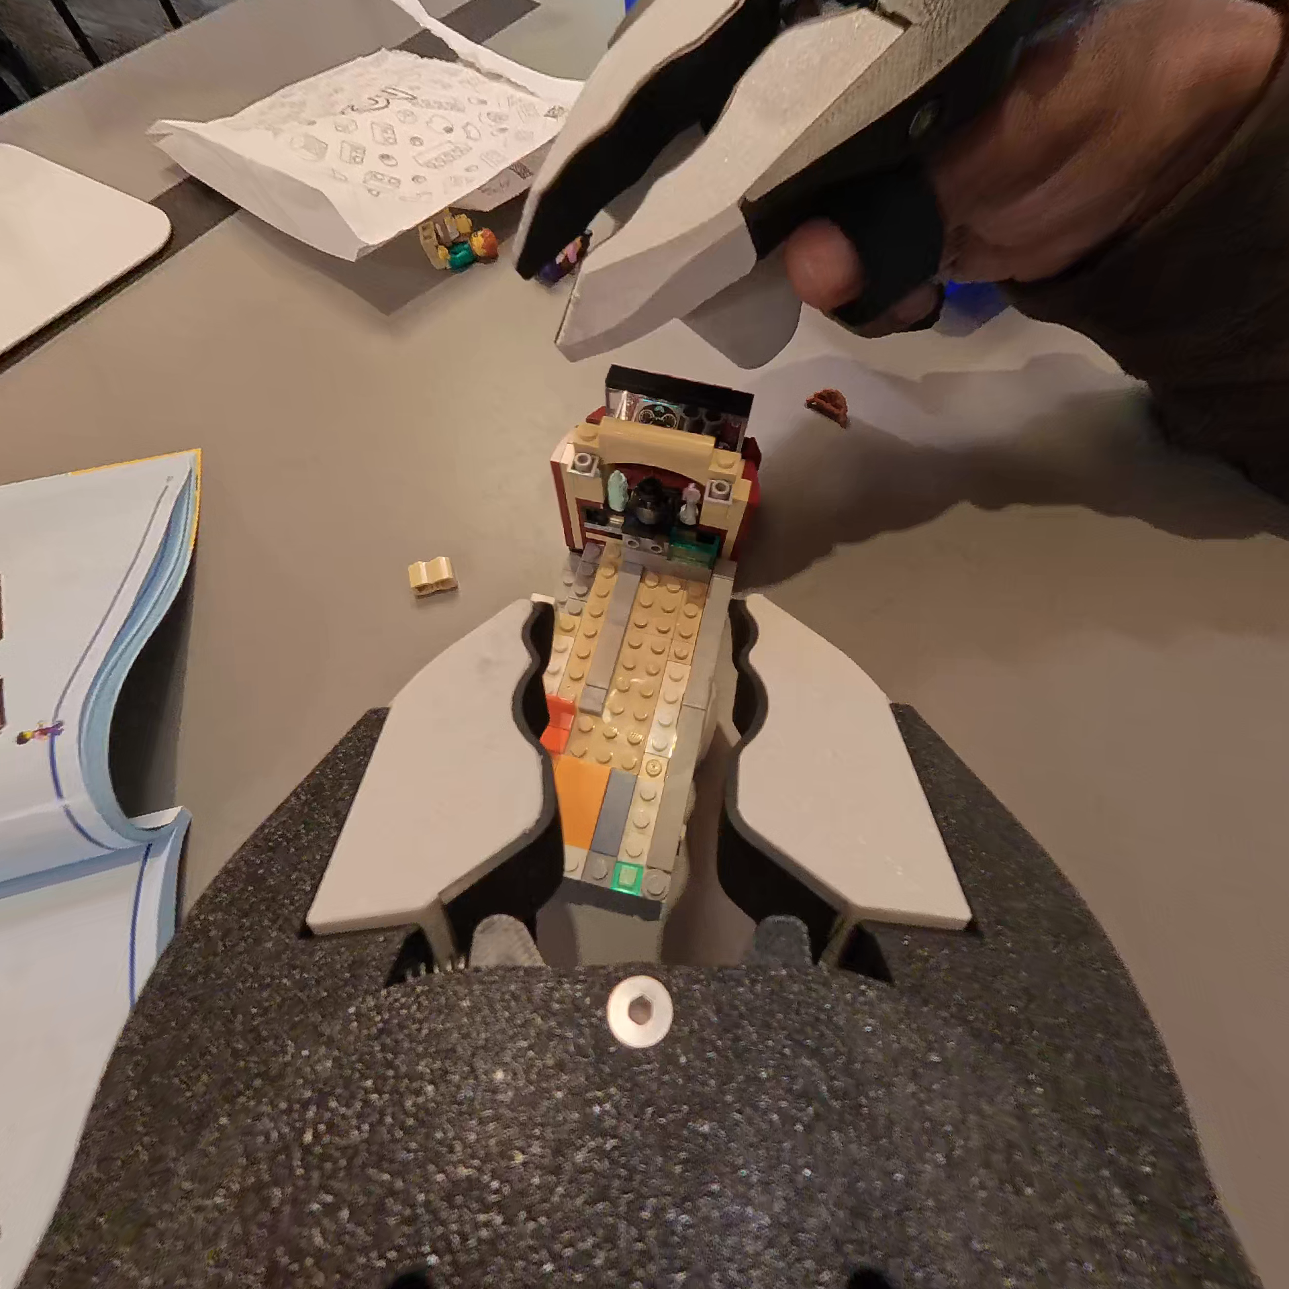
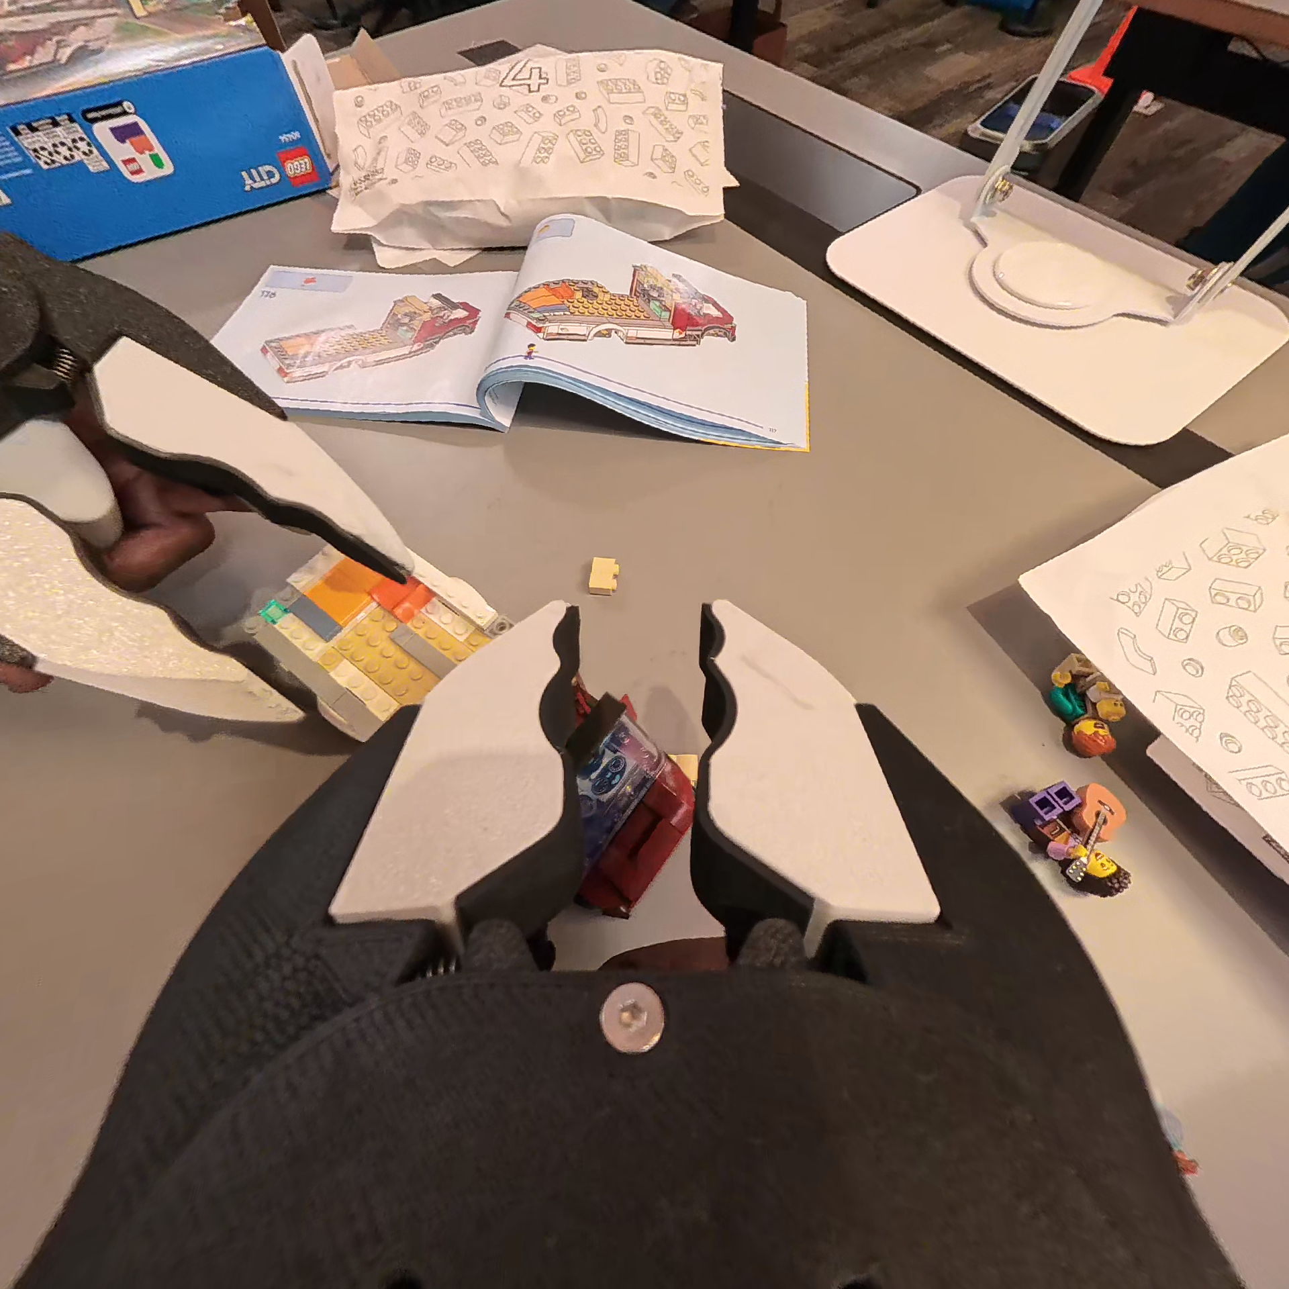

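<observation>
Left wrist view, jaws gripping brick truck (image 1: 628,697)

The light is warm and even, moderately bright, and it comes from above. Soft shadows fall on the grey table (image 1: 293,390), the darkest one at the right of the left wrist view. Both views have strong wide-angle distortion, so the edges bend. The centre is sharp, while the near gripper bodies and the corners are slightly blurred.
</observation>
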`<state>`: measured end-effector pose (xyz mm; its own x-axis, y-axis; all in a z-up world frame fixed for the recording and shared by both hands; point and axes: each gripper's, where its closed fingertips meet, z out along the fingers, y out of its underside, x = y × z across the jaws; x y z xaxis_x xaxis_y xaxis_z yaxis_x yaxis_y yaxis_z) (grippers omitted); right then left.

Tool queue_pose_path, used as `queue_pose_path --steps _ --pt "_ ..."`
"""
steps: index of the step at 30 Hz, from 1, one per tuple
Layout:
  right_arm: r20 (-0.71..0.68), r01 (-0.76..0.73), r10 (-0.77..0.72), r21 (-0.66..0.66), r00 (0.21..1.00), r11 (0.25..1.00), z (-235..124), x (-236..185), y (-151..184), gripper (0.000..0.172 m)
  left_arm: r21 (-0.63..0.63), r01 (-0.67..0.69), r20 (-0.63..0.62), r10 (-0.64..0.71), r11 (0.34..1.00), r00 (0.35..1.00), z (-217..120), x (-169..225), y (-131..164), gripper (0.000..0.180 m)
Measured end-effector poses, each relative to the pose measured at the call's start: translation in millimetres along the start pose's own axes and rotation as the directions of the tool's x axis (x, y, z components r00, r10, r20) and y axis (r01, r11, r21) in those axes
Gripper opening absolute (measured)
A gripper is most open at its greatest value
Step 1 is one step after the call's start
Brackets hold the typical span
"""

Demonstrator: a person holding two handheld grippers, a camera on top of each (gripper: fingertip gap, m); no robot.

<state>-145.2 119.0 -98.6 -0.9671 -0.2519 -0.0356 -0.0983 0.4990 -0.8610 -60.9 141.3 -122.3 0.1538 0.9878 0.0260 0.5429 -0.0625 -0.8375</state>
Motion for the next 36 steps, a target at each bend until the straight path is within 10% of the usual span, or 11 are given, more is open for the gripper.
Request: queue_pose_path --steps 17,36 --pt "0.176 0.105 -0.045 -0.348 0.983 0.931 60 0 2 0.035 0.126 0.224 0.316 -0.253 0.966 0.914 -143 -55 97 0.049" --pt "0.326 0.363 -0.181 -0.679 0.928 0.638 87 -4 39 0.018 0.164 0.21 0.346 -0.255 0.964 0.903 -149 -53 104 0.046"
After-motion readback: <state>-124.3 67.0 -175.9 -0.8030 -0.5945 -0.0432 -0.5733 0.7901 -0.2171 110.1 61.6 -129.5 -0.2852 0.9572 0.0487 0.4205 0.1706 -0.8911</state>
